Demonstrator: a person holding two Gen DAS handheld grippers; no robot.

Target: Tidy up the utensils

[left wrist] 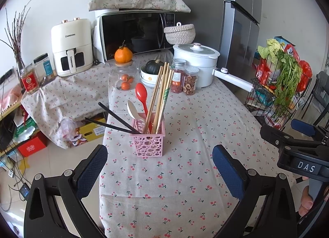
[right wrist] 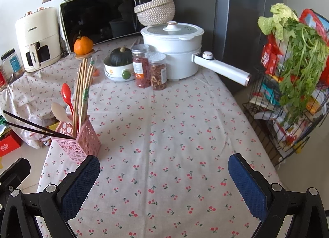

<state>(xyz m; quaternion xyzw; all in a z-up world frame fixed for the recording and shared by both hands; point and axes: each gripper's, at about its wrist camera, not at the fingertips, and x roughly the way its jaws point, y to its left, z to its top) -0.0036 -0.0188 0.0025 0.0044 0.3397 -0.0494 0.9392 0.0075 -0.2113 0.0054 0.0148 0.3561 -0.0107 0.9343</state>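
A pink perforated basket (left wrist: 148,143) (right wrist: 79,142) stands upright on the cherry-print tablecloth (left wrist: 185,186) (right wrist: 164,135). In it stand several wooden chopsticks (left wrist: 162,92) (right wrist: 83,86), a red spoon (left wrist: 141,95) (right wrist: 66,94), a cream spoon (left wrist: 132,110) (right wrist: 58,111) and two black chopsticks (left wrist: 111,114) (right wrist: 26,121) leaning out to the left. My left gripper (left wrist: 160,156) is open and empty, just short of the basket. My right gripper (right wrist: 164,168) (left wrist: 296,135) is open and empty over bare cloth, with the basket to its left.
At the back of the table stand a white pot with a long handle (left wrist: 197,61) (right wrist: 174,51), two clear jars (left wrist: 185,79) (right wrist: 150,71), a bowl with a green squash (left wrist: 153,69) (right wrist: 120,63) and a microwave (left wrist: 135,32). A wire rack with greens (right wrist: 292,86) stands on the right.
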